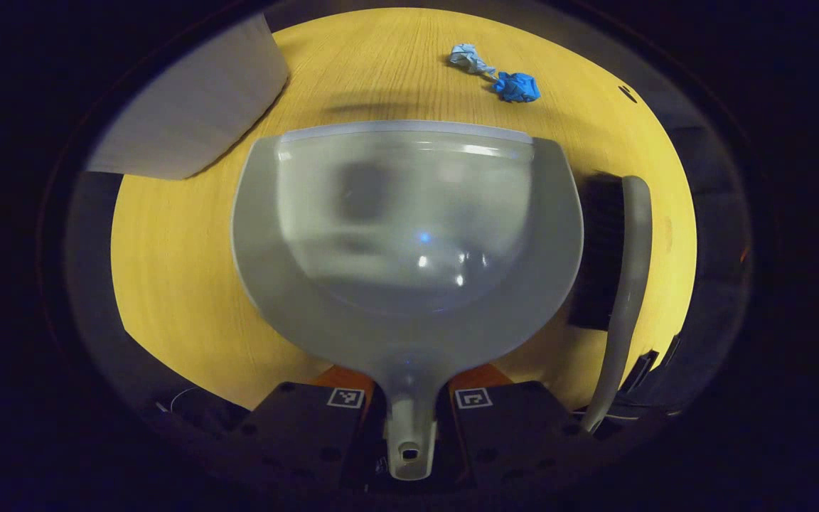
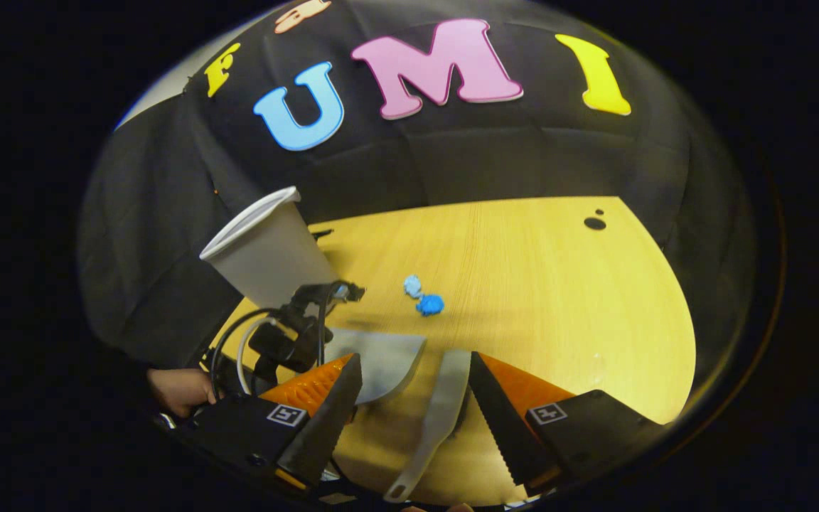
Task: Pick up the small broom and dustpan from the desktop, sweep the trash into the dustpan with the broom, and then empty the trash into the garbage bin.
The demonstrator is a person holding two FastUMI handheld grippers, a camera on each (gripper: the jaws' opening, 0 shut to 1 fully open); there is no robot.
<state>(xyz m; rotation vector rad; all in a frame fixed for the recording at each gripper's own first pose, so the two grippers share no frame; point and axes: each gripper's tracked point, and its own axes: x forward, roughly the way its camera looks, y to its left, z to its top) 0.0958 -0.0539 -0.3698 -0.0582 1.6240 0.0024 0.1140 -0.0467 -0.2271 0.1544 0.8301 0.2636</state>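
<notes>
Left gripper view: the left gripper (image 1: 409, 427) has its jaws drawn in on the handle of the dustpan (image 1: 409, 242), a finger pressing each side. The dustpan is grey plastic with a paler, glossy scoop (blurred reflections in it) and a straight lip at the far end; it spreads forward from the jaws over the yellow wooden desktop (image 1: 182, 284). Just right of the dustpan lies the small broom (image 1: 626, 284), a grey curved back with dark bristles facing the pan. Beyond the lip, ahead and right of the jaws, sits the trash (image 1: 498, 71): one pale blue crumpled scrap touching a deeper blue one. The garbage bin (image 1: 196, 107), pale grey, is ahead and left.

Right gripper view: the right gripper (image 2: 424, 419) stands with jaws wide apart, the broom's grey handle between the fingers, neither touching it. The dustpan's corner shows just beyond the left finger. Trash ahead; bin ahead-left, tilted, open rim up. A hand (image 2: 178, 391) holds the left gripper far left.
</notes>
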